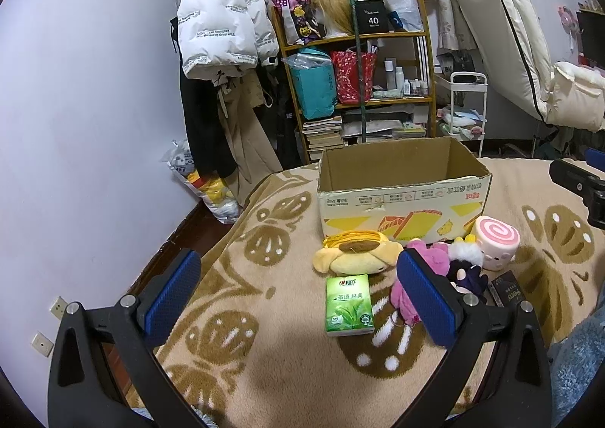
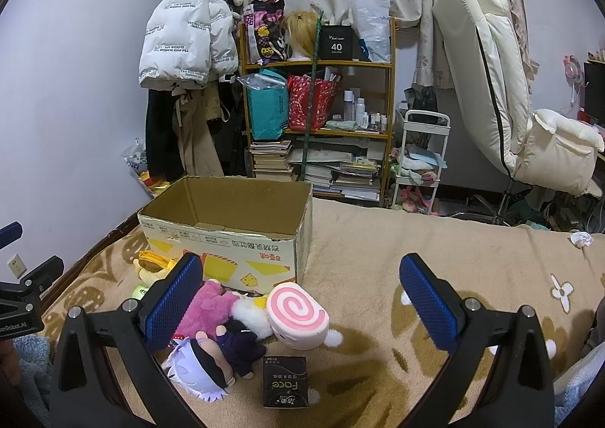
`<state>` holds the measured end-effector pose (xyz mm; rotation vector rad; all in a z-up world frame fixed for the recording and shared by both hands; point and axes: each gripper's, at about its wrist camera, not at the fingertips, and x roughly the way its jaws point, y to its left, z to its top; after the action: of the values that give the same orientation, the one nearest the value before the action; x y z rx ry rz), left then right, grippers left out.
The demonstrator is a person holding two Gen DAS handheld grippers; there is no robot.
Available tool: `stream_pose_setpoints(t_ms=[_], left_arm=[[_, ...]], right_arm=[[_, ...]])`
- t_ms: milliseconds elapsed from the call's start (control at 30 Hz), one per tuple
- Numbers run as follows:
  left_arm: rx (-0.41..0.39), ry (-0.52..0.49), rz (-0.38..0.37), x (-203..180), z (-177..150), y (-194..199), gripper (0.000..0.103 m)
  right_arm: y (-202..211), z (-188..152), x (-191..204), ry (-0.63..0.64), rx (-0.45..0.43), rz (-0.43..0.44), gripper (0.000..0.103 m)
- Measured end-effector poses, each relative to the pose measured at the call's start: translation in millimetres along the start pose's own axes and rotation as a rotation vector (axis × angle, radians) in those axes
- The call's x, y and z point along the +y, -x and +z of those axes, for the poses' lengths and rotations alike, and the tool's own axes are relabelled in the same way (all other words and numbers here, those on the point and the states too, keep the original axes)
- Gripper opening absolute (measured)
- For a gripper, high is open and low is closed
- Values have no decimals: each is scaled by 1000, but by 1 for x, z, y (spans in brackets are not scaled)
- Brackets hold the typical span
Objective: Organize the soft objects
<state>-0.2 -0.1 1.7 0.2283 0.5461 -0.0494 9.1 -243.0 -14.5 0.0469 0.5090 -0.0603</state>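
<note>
An open cardboard box (image 1: 401,197) stands on the beige patterned blanket (image 1: 264,352); its inside looks empty. In front of it lie a yellow plush dog (image 1: 355,256), a pink plush (image 1: 402,295), a small doll in dark clothes (image 1: 469,273) and a pink swirl roll plush (image 1: 495,239). A green tissue pack (image 1: 349,305) lies between my left gripper's fingers, below them. My left gripper (image 1: 298,295) is open and empty. My right gripper (image 2: 298,299) is open and empty above the roll plush (image 2: 298,314), the doll (image 2: 211,360), the pink plush (image 2: 208,303) and a black tissue pack (image 2: 285,382). The box (image 2: 227,231) stands behind.
A bookshelf (image 2: 317,106) with bags and books, hanging coats (image 2: 181,42), a white cart (image 2: 419,163) and a cream chair (image 2: 510,95) stand beyond the bed. The bed's left edge drops to the floor (image 1: 196,224). A crumpled tissue (image 2: 580,239) lies at the far right.
</note>
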Motion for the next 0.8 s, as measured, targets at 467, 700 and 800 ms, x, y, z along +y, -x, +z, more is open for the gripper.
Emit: stream_pose_setpoints(t_ms=[467,700,800], left_arm=[[-3,3,2,1,0,1,102],[-3,2,2,1,0,1,102],[-6,3,3,2,1,1,102]], right_arm=[[2,4,-6,-5,-5,0,103],[2,5,-6,-5,-9,-3,103],[4,7,-11,-2,-12,-3,103]])
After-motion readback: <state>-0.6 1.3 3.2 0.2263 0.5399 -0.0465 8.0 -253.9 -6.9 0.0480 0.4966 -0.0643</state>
